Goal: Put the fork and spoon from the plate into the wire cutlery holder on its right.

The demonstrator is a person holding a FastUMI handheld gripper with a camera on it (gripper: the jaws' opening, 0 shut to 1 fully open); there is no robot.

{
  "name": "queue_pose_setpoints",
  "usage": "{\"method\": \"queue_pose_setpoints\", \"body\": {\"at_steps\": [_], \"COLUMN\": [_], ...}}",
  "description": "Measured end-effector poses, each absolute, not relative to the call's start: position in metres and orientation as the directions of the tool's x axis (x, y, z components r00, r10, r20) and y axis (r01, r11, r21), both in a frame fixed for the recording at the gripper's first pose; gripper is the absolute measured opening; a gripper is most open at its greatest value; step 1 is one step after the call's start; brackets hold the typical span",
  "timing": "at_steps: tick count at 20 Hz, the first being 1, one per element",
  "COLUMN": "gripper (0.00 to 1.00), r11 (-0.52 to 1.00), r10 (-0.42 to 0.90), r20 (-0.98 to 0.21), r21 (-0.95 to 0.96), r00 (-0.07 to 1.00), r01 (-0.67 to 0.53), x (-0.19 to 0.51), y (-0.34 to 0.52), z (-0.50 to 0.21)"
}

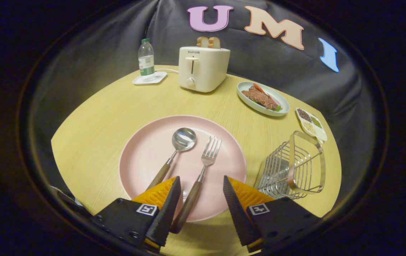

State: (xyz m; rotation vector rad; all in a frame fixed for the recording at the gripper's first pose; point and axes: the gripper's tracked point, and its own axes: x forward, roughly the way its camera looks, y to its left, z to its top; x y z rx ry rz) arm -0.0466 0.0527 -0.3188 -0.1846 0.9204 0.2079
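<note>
the gripper [201,185] is spread wide over the near edge of the pink plate [146,156], the fork [198,177] handle lying between its fingers, nearer the left one. the spoon [174,153] lies just left. first pickup looks in hand: next, close on the fork handle, lift, carry right to the wire holder [291,167].

Tool [201,185] fingers apart astride fork [198,177] handle; spoon [174,154] just beside
</note>
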Motion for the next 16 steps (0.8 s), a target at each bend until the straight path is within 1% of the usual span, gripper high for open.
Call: {"method": "queue_pose_setpoints", "body": {"at_steps": [9,11,12,15,16], "gripper": [0.26,0.26,0.26,0.15,0.13], "r11": [0.974,0.974,0.978,0.983,0.984], "r10": [0.076,0.083,0.046,0.047,0.040], "r20": [-0.844,-0.848,-0.836,-0.849,-0.849], "r21": [-0.051,-0.042,-0.074,-0.056,-0.058], "r00": [0.531,0.523,0.547,0.527,0.528], "r01": [-0.222,-0.222,-0.196,-0.178,-0.168], "x": [-0.053,-0.054,-0.053,-0.052,-0.050], "y": [0.054,0.055,0.046,0.047,0.045], "z": [-0.333,-0.334,-0.324,-0.331,-0.333]}}
